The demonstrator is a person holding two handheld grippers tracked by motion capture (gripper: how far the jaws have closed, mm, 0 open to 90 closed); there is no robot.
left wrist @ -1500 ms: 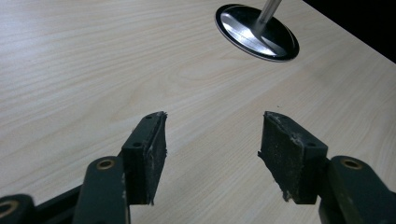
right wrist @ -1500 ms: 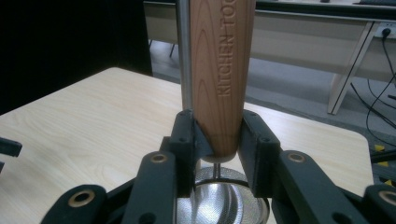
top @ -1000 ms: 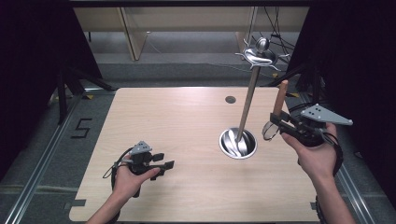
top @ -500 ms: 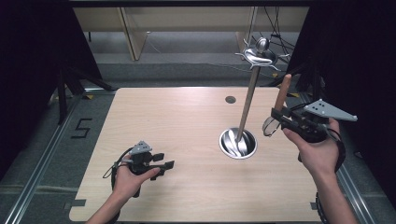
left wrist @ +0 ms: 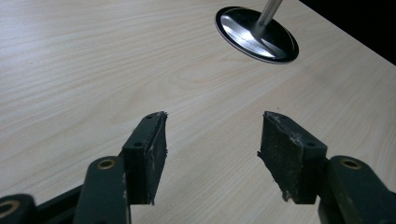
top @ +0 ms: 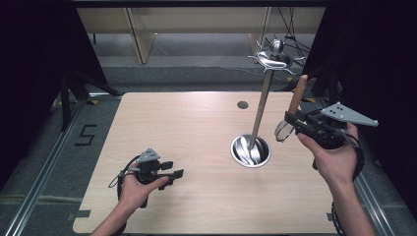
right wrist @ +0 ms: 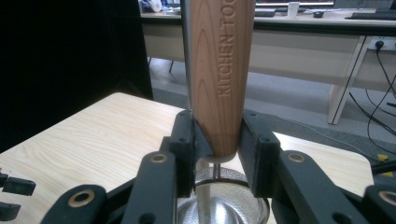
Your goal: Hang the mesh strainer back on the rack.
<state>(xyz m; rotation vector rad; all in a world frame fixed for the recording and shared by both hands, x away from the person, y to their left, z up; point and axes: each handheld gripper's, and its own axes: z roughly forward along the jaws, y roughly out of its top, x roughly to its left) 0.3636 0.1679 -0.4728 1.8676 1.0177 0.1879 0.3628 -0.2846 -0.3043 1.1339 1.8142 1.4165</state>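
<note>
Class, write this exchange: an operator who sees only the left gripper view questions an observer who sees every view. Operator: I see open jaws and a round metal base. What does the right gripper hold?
Observer: The right gripper is shut on a strainer, clamped by its wooden handle, which points up.
Operator: What rises from that base?
Observer: A tall metal stand with hooks around its top.

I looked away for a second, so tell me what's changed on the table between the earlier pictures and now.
Little changed. The right gripper, shut on the wooden-handled strainer, drifted slightly right and up. The left gripper stayed open, low over the table, and the metal stand kept its place.
</note>
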